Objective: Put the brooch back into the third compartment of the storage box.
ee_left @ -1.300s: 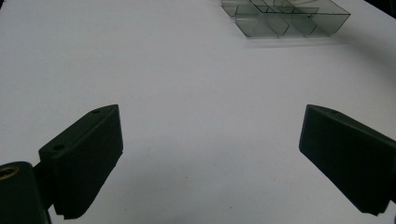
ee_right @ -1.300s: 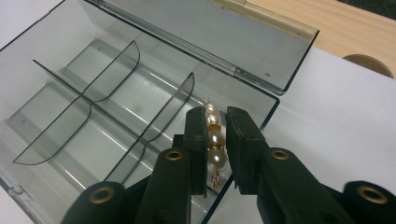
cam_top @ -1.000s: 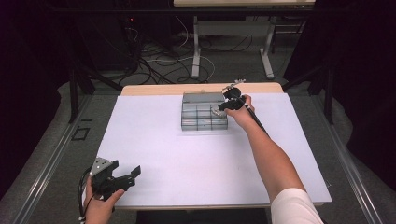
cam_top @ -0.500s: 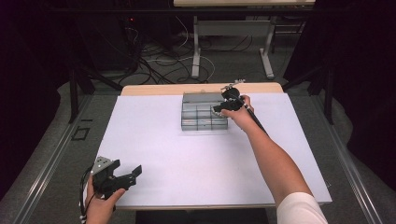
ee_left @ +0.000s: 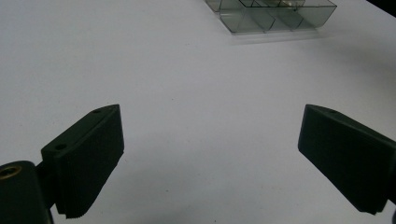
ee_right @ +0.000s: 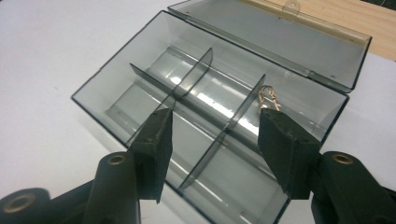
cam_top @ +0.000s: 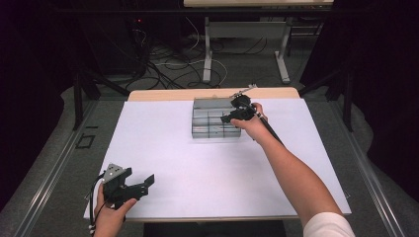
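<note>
A person's right arm reaches forward across the white table [cam_top: 163, 148], its hand holding the right gripper [cam_top: 232, 114] over the right end of a clear smoky plastic compartment box [cam_top: 207, 121] that sits at the table's far middle with its lid laid open behind it. Seen from the right gripper view, this gripper's jaws have just been opening and now stand partly apart above the dividers, with nothing pressed between them. A small gold-coloured clasp [ee_right: 268, 97] lies in the box compartment just past the right-hand jaw tip. The left gripper [cam_top: 141, 183] rests low at the near left edge, well apart from the box, jaws spread wide and empty. Compared with a second ago, the right hand is slightly higher
</note>
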